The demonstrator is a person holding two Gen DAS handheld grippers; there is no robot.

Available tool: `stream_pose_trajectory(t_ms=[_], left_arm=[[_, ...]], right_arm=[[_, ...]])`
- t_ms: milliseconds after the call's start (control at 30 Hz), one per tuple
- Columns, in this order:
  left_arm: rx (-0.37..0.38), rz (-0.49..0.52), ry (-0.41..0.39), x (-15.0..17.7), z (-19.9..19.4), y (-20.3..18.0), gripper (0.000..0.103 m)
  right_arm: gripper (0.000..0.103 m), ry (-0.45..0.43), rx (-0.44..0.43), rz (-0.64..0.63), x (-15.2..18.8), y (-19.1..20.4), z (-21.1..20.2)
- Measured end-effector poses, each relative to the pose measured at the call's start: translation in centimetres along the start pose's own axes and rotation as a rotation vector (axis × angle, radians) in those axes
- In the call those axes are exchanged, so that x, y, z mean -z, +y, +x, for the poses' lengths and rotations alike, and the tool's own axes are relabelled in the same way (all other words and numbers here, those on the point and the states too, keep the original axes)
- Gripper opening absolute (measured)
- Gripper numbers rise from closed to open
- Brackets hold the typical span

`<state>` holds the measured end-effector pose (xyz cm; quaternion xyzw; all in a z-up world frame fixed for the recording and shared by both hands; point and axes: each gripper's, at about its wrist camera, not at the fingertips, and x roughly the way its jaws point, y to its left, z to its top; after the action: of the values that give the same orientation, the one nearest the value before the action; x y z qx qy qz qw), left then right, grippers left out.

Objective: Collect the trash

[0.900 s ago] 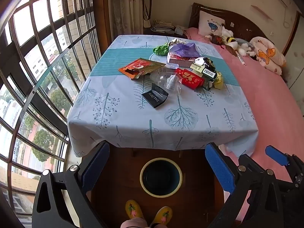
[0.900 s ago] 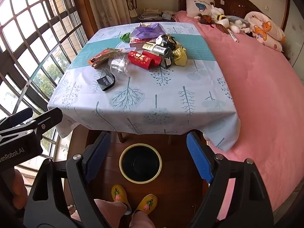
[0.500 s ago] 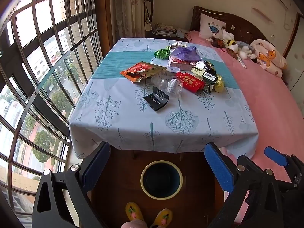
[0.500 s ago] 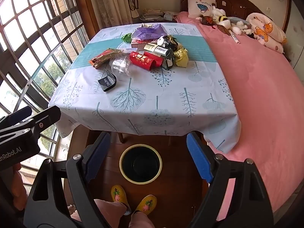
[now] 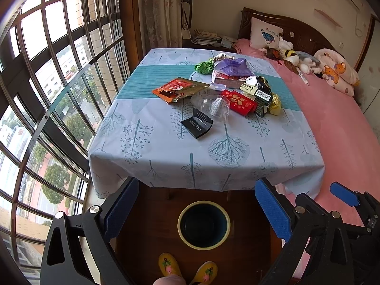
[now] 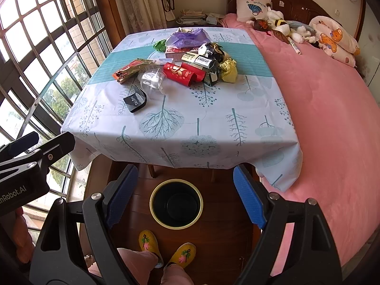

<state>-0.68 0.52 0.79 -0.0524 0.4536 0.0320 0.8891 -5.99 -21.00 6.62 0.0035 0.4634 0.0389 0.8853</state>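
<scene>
Trash lies in a heap on the far half of the table (image 5: 147, 142) (image 6: 237, 109): a black packet (image 5: 196, 125) (image 6: 135, 100) nearest me, a clear plastic wrapper (image 5: 215, 105) (image 6: 152, 79), an orange-red foil bag (image 5: 179, 89) (image 6: 130, 69), a red box (image 5: 239, 101) (image 6: 182, 73), a purple bag (image 5: 231, 65) (image 6: 187, 38), green and yellow crumpled papers. A round bin (image 5: 203, 224) (image 6: 176, 203) stands on the floor below the table's near edge. My left gripper (image 5: 197, 204) and right gripper (image 6: 185, 194) both hang open and empty above the bin, short of the table.
A barred window (image 5: 47, 83) runs along the left. A pink bed (image 5: 337, 123) (image 6: 332, 109) with stuffed toys and pillows borders the table on the right. A person's yellow slippers (image 6: 166, 247) stand on the wooden floor by the bin. The left gripper's body (image 6: 28, 173) shows at the right view's left edge.
Both views have tilted slightly downward and back, so the table and trash sit a little lower in frame. Nothing on the table has moved; both grippers remain open.
</scene>
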Motion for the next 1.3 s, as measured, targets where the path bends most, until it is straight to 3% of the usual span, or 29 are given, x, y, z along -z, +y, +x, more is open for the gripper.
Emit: stream_pose_trajectory(t_ms=[1300], left_arm=[[-0.019,0.026,0.007,0.22,0.71,0.08,0.1]], right_arm=[[0.081,0.004,-0.004,-0.006,0.26,0.48,-0.04]])
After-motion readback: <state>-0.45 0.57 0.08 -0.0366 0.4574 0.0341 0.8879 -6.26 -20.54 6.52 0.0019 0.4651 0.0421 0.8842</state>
